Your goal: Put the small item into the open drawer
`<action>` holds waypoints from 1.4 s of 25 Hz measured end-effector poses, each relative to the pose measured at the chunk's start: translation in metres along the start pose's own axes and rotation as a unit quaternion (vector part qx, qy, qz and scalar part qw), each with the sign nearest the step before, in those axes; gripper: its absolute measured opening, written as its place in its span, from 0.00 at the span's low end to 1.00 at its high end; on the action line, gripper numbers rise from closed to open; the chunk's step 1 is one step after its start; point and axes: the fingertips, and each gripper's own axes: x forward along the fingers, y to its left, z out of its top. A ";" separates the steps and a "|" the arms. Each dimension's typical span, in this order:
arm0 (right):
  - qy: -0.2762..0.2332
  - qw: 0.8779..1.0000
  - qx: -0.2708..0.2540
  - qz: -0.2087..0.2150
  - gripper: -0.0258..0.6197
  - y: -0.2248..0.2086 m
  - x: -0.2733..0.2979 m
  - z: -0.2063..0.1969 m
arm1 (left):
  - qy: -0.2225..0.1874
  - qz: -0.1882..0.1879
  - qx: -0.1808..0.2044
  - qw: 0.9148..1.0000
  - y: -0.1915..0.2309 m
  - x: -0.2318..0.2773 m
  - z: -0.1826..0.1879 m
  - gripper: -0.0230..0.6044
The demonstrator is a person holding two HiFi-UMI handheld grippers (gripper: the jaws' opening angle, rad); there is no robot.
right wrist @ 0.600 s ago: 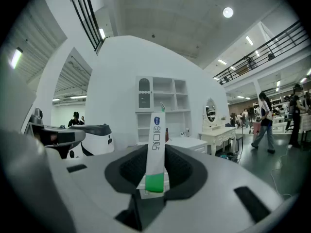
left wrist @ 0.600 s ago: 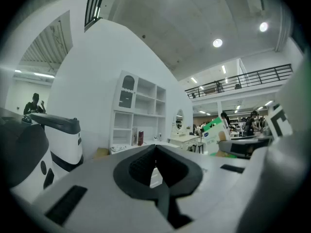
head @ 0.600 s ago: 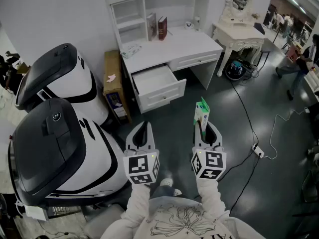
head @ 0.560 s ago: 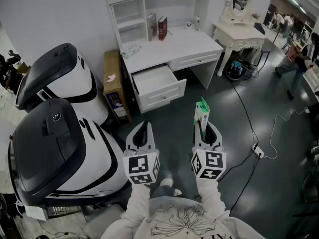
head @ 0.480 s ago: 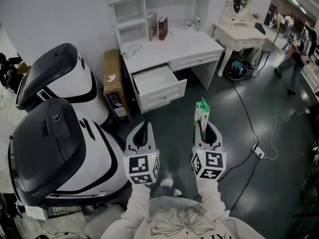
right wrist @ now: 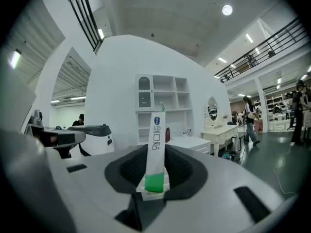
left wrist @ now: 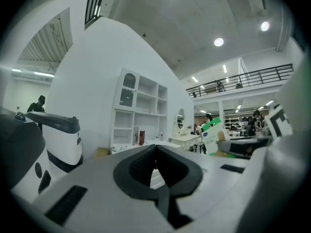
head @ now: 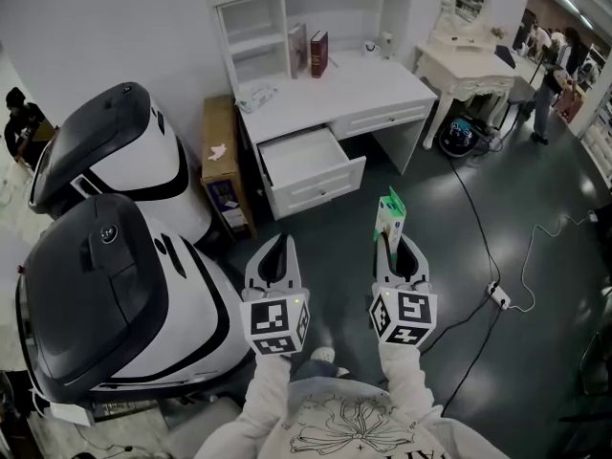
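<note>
In the head view my right gripper (head: 394, 241) is shut on a small green-and-white box (head: 389, 218), which stands upright between the jaws. The right gripper view shows the same box (right wrist: 156, 149) clamped edge-on. My left gripper (head: 276, 242) is level with it at the left, its jaws shut with nothing in them (left wrist: 155, 147). The white desk (head: 335, 89) stands ahead across the dark floor. Its left drawer (head: 311, 161) is pulled out and looks empty. Both grippers hover well short of the drawer.
Two large white-and-black machines (head: 115, 285) fill the left side. A cardboard box (head: 219, 156) leans beside the desk. A white vanity table (head: 473, 65) stands at the right. Cables and a power strip (head: 497, 296) lie on the floor. People (head: 555, 75) walk at the far right.
The desk and drawer sit slightly lower and nearer in the head view. The walking person at the far right has moved on. Both grips are unchanged.
</note>
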 end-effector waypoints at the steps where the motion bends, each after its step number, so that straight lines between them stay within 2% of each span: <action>1: 0.001 1.000 0.001 0.000 0.18 0.001 0.004 -0.001 | 0.001 0.000 -0.001 1.000 0.003 0.003 -0.001 0.04; 8: 0.017 1.000 0.012 0.000 0.18 0.014 0.035 -0.016 | 0.011 -0.004 -0.005 1.000 0.027 0.023 -0.012 0.04; 19: 0.041 0.999 0.009 0.023 0.18 0.022 0.101 -0.025 | 0.034 0.022 -0.021 0.999 0.063 0.072 -0.027 0.04; 26: 0.041 0.998 0.011 0.048 0.18 0.008 0.188 -0.017 | 0.038 0.047 -0.025 0.998 0.083 0.144 -0.026 0.04; 35: 0.034 0.994 0.014 0.098 0.18 -0.007 0.329 0.020 | 0.035 0.085 -0.010 0.996 0.117 0.268 0.007 0.04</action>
